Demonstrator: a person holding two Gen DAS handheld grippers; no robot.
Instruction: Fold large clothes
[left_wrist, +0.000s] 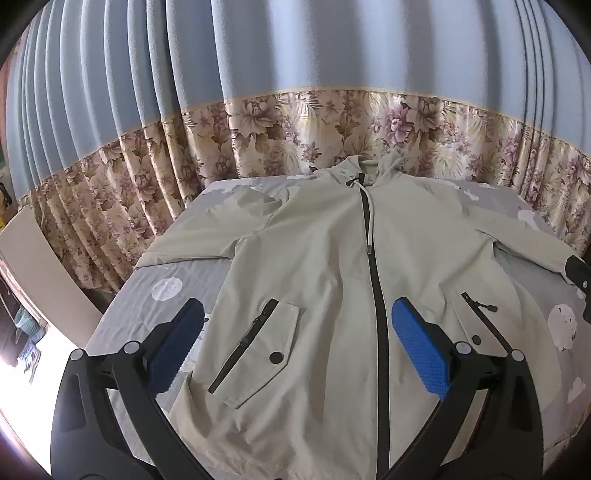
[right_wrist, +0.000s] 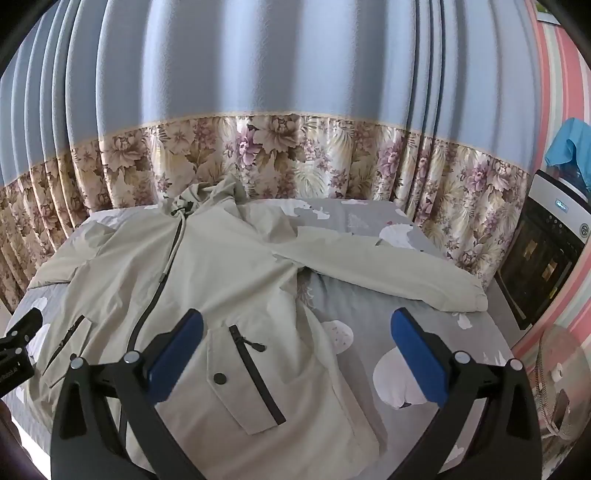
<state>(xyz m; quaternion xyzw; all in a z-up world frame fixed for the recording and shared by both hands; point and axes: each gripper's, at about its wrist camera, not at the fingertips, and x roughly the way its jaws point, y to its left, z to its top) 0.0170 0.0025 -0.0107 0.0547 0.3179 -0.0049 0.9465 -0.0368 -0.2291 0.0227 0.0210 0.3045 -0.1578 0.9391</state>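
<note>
A pale beige hooded jacket (left_wrist: 314, 266) lies spread face up on the bed, its black zipper (left_wrist: 376, 280) running down the middle and its hood toward the curtain. Both sleeves stretch sideways; the right sleeve (right_wrist: 388, 269) ends near the bed's right edge. My left gripper (left_wrist: 297, 314) hovers open over the lower front, above the left flap pocket (left_wrist: 258, 350). Over the jacket's right hem, my right gripper (right_wrist: 297, 321) also stands open, with the other flap pocket (right_wrist: 247, 373) below its left blue pad. Neither holds anything.
The bed has a grey sheet (right_wrist: 369, 321) printed with white shapes. A blue curtain with a floral band (left_wrist: 295, 125) hangs close behind it. A black appliance (right_wrist: 539, 251) and a fan (right_wrist: 557, 376) stand at the right; the bed's left edge drops to a bright floor (left_wrist: 33, 369).
</note>
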